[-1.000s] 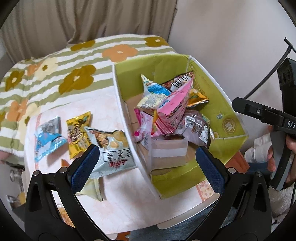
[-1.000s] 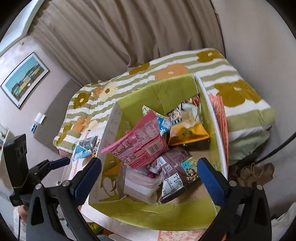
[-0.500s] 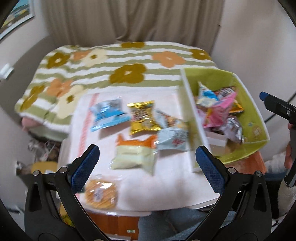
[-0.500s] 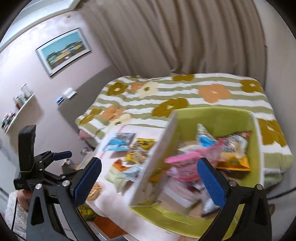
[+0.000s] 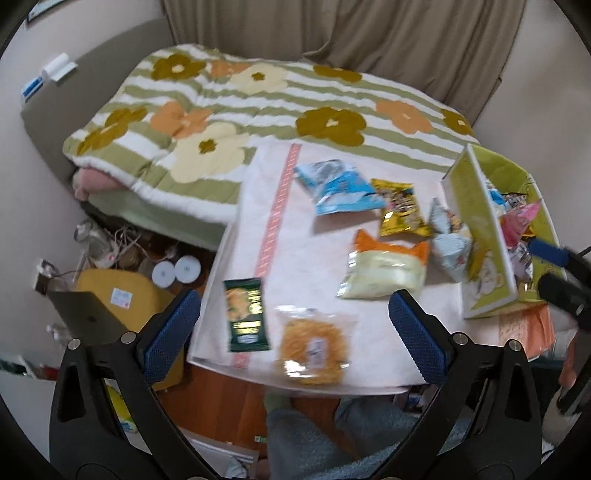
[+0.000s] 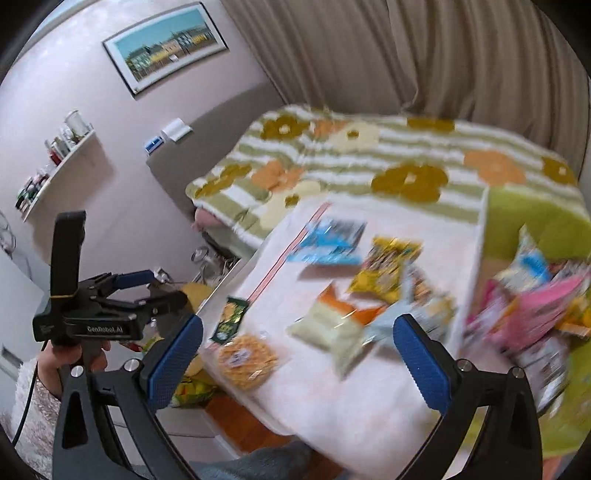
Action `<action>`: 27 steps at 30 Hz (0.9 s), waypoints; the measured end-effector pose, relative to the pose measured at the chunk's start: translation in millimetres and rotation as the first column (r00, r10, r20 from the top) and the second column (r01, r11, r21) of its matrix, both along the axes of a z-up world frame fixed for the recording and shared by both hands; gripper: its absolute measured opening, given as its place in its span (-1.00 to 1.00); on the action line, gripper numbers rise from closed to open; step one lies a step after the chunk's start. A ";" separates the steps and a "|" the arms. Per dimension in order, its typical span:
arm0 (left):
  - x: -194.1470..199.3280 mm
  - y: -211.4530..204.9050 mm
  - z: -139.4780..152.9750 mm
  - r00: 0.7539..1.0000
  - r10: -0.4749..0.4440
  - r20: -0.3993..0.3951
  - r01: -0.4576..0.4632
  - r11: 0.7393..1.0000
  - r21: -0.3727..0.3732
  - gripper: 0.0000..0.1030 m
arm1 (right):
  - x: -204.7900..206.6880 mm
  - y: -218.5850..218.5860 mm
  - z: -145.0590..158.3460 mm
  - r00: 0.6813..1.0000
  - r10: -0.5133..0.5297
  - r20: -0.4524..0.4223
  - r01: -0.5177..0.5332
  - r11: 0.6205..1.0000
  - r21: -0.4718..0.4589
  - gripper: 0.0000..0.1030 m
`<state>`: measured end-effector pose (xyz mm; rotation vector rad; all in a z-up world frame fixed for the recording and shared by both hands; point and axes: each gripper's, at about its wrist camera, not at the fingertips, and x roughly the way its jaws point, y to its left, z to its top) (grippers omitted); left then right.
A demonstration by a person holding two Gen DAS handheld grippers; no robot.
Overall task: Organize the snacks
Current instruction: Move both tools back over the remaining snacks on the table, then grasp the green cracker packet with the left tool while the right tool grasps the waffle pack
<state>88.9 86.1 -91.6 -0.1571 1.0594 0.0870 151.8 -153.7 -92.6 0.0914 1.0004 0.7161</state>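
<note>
Several snack packs lie loose on a white tablecloth [image 5: 310, 254]: a dark green pack [image 5: 245, 315], a clear bag of orange snacks [image 5: 314, 345], a pale yellow and orange bag [image 5: 384, 271], a gold pack [image 5: 400, 212] and a blue pack [image 5: 338, 186]. A green box [image 5: 480, 236] at the table's right holds several more snacks. My left gripper [image 5: 293, 339] is open and empty above the table's near edge, over the clear bag. My right gripper [image 6: 297, 363] is open and empty, also near the front edge. The right wrist view is blurred.
A bed with a flowered striped blanket [image 5: 258, 110] lies behind the table. Clutter, a yellow stool [image 5: 122, 295] and a laptop [image 5: 85, 317] sit on the floor at left. The person's knees [image 5: 332, 435] are under the front edge. Curtains [image 5: 369, 33] hang at the back.
Both grippers have swung left, away from the green box, toward the loose snacks on the cloth. Both stay open and empty.
</note>
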 end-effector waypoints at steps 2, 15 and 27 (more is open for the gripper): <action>-0.3 17.9 -5.4 1.000 -0.004 -0.013 0.004 1.000 -0.013 0.93 | -3.0 25.9 -21.3 0.998 -0.012 -0.064 0.011 1.000 -0.012 1.00; 17.3 66.8 -73.5 0.979 -0.152 -0.133 0.130 0.978 -0.164 0.55 | -29.3 120.3 -134.2 0.926 -0.223 -0.305 0.171 0.967 -0.187 1.00; 36.6 62.1 -131.2 0.958 -0.160 -0.237 0.111 0.972 -0.207 0.43 | -30.8 154.6 -163.3 0.906 -0.354 -0.231 0.283 0.915 -0.289 0.99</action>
